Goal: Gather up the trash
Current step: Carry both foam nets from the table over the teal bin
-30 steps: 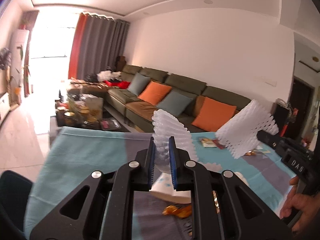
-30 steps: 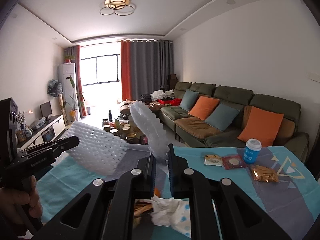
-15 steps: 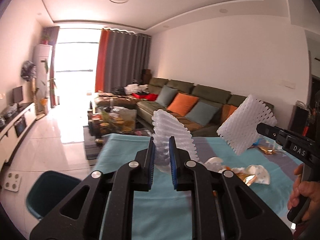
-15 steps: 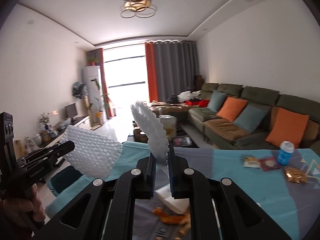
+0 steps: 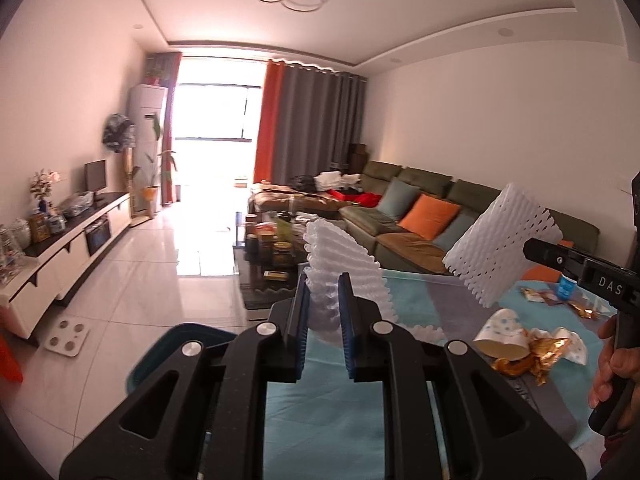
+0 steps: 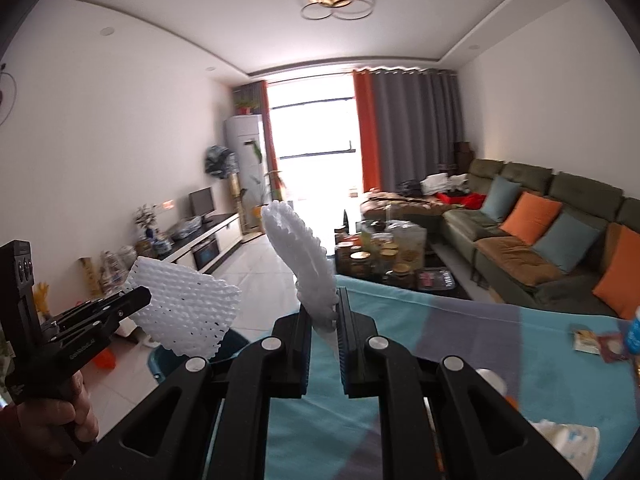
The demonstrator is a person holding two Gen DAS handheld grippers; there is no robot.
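My left gripper (image 5: 323,300) is shut on a white foam fruit net (image 5: 344,260), which stands up between its blue pads. My right gripper (image 6: 324,312) is shut on a second white foam net (image 6: 300,256). Each shows in the other's view: the right gripper (image 5: 530,247) with its net (image 5: 500,248) at the right, the left gripper (image 6: 144,295) with its net (image 6: 184,316) at the left. Both hang over the left end of the teal-clothed table (image 5: 320,420). A teal bin (image 5: 176,348) stands on the floor just past that edge, partly hidden by my left gripper's body.
A crushed paper cup (image 5: 500,332), gold wrappers (image 5: 532,356) and a tissue lie on the table to the right. Further right are small packets (image 6: 586,340). A crowded coffee table (image 6: 384,256) and a green sofa (image 6: 540,232) stand beyond. A white scale (image 5: 66,340) lies on the tiled floor.
Both grippers have swung left with their foam nets still held. The views turned from the sofa toward the window, and the teal bin came into sight below the table's edge.
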